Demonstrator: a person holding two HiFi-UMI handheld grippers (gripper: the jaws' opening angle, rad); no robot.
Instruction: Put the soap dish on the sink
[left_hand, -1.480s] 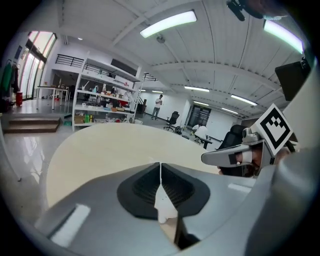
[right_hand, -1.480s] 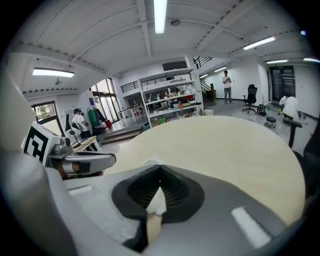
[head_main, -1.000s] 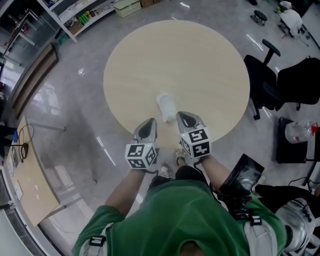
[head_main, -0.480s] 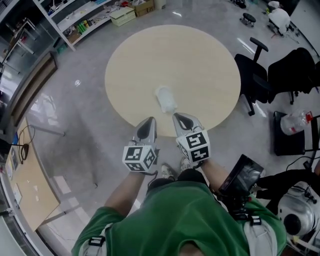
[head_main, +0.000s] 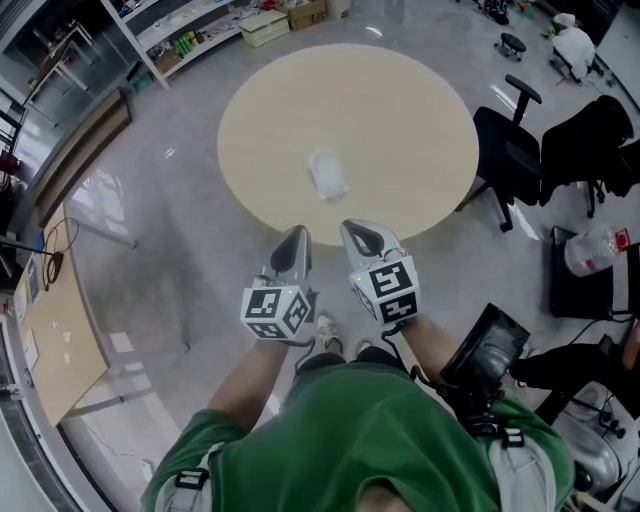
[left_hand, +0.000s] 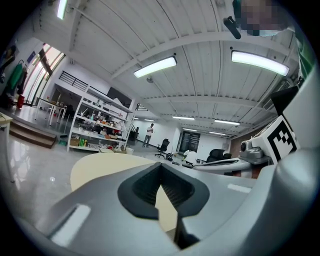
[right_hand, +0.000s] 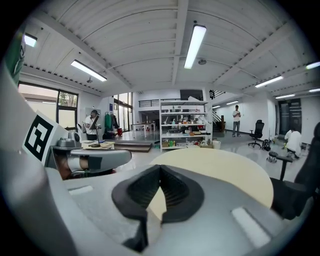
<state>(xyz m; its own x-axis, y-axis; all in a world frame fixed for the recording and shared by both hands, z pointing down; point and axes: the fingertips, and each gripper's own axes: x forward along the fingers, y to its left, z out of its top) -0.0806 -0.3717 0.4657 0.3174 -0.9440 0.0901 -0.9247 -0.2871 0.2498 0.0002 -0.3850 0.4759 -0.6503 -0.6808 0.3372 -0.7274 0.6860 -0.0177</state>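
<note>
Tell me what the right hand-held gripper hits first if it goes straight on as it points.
The right hand-held gripper would probably meet the near part of the round beige table first; the small white object on it lies farther along roughly the same line. Depth is uncertain.
</note>
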